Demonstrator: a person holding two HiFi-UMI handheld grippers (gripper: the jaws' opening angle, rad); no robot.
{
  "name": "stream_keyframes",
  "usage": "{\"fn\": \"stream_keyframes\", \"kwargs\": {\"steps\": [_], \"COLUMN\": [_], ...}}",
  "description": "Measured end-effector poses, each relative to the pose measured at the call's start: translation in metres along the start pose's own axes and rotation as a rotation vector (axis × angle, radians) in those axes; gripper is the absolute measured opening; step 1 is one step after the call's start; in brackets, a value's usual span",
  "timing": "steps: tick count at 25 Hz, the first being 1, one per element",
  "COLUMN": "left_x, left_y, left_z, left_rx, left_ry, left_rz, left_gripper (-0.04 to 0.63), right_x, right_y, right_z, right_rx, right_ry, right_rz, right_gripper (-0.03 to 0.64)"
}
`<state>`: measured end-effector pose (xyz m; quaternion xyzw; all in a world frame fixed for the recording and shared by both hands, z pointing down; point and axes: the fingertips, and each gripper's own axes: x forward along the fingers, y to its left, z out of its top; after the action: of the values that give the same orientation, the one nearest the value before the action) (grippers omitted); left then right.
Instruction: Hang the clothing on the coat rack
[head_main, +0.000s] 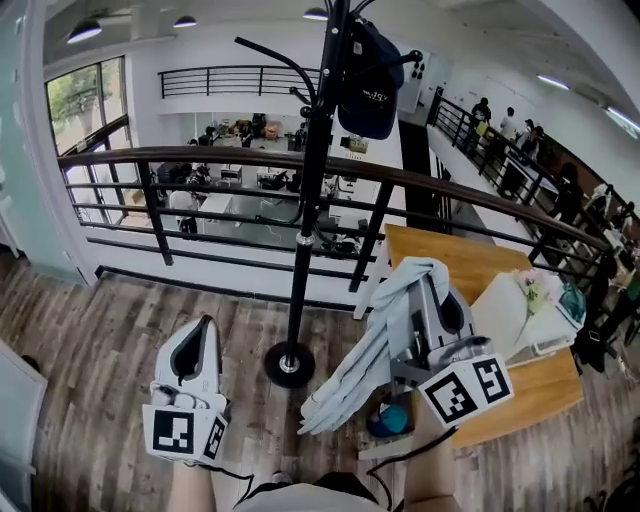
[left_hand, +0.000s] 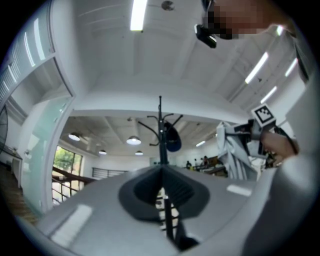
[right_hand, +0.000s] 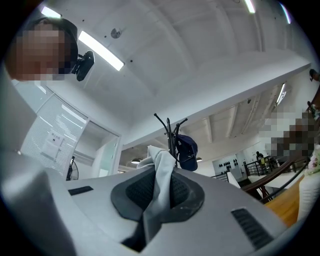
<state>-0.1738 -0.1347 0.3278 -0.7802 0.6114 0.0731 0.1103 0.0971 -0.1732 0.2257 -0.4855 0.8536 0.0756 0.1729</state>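
Note:
A black coat rack (head_main: 312, 190) stands by the railing on a round base (head_main: 289, 364), with a dark blue cap (head_main: 368, 85) hung on an upper hook. My right gripper (head_main: 432, 292) is shut on a pale grey garment (head_main: 375, 340) that drapes down to the left of it, low and right of the pole. In the right gripper view the cloth (right_hand: 161, 185) is pinched between the jaws, with the rack (right_hand: 171, 132) and cap (right_hand: 187, 152) beyond. My left gripper (head_main: 203, 332) is shut and holds nothing, left of the base. The rack (left_hand: 160, 135) shows ahead in the left gripper view.
A dark metal railing (head_main: 200, 190) runs behind the rack over a lower floor. A wooden table (head_main: 500, 330) at the right carries a white box (head_main: 520, 310) with flowers. A blue object (head_main: 392, 420) lies on the wood floor (head_main: 90, 350) below the garment.

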Motion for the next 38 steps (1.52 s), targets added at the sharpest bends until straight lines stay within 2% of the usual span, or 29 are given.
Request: {"fn": "stream_keyframes", "kwargs": {"steps": [8, 18, 25, 31, 38], "left_x": [0.031, 0.098, 0.127, 0.136, 0.135], "left_y": [0.001, -0.009, -0.004, 0.001, 0.008], "left_z": [-0.022, -0.031, -0.025, -0.022, -0.019], "left_rx": [-0.035, -0.036, -0.022, -0.015, -0.004], "left_ry": [0.017, 0.001, -0.016, -0.019, -0.02], "left_rz": [-0.06, -0.077, -0.035, 0.0, 0.036], "left_gripper": [0.009, 0.009, 0.009, 0.009, 0.009], "right_x": [0.038, 0.117, 0.179, 0.219, 0.249], "right_y": [-0.018, -0.065, -0.089, -0.108, -0.133], "right_z": [0.019, 0.075, 0.132, 0.169, 0.2], "right_rx": [-0.033, -0.097, -0.128, -0.086, -0.051], "right_ry": [0.013, -0.05, -0.099, -0.112, -0.104], "right_rz": [-0.02, 0.035, 0.107, 0.146, 0.089], "right_gripper": [0.014, 0.014, 0.014, 0.014, 0.014]}}
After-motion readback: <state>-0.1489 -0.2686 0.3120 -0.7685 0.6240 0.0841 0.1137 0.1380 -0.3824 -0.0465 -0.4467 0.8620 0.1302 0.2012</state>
